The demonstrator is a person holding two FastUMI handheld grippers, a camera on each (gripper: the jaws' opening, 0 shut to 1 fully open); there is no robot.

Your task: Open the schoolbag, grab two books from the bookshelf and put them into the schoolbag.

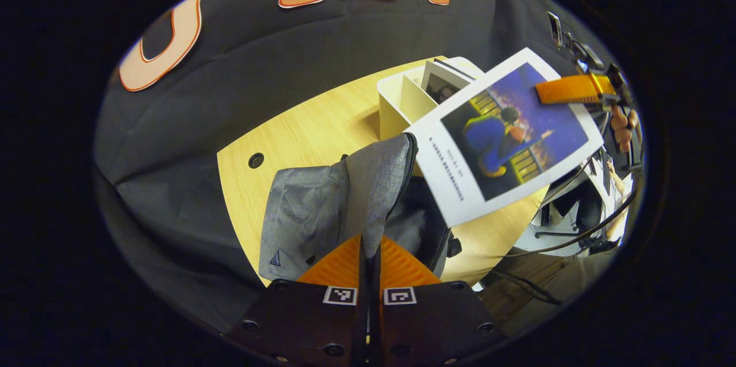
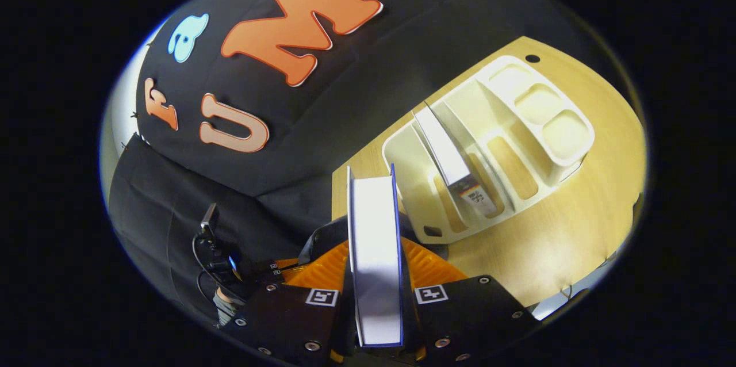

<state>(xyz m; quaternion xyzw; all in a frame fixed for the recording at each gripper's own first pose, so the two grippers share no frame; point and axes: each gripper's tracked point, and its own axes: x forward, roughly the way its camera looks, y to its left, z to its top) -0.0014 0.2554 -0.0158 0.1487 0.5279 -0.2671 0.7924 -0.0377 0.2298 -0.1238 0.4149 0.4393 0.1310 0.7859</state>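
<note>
Now your desk point(image 1: 299, 137) carries everything: the bag point(image 1: 345, 200) stands near its front edge and the shelf point(image 2: 506, 142) sits toward the back edge, by the cloth wall. In the left gripper view the bag's flap is lifted and its zip runs open down the side, so the mouth looks ready, dark inside.

Your left gripper point(image 1: 369, 252) is clenched on the bag's flap fabric, both fingers pressed together on it, holding the mouth up. Your right gripper point(image 2: 376, 275) is grasping a book point(image 2: 375, 252) by its lower edge, fingers on both covers. In the left gripper view that book point(image 1: 506, 131) hangs tilted in the air above the bag's mouth and in front of the shelf, clear of the desk. A second book point(image 2: 454, 165) leans in a slot of the shelf, untouched.

You appear to be on the first drop, with one book yet to fetch.

What could go wrong from here, as I judge it:
- The book is wide and tilted; if a corner meets the zip edge or the flap, it may jam outside the mouth.
- You grip only one edge, so the book could pivot or slip if you bump it.
- If your left gripper slackens, the soft flap may fall and shut the opening.
- Pushing down on a snagged book could tip the bag toward the desk's edge.
</note>
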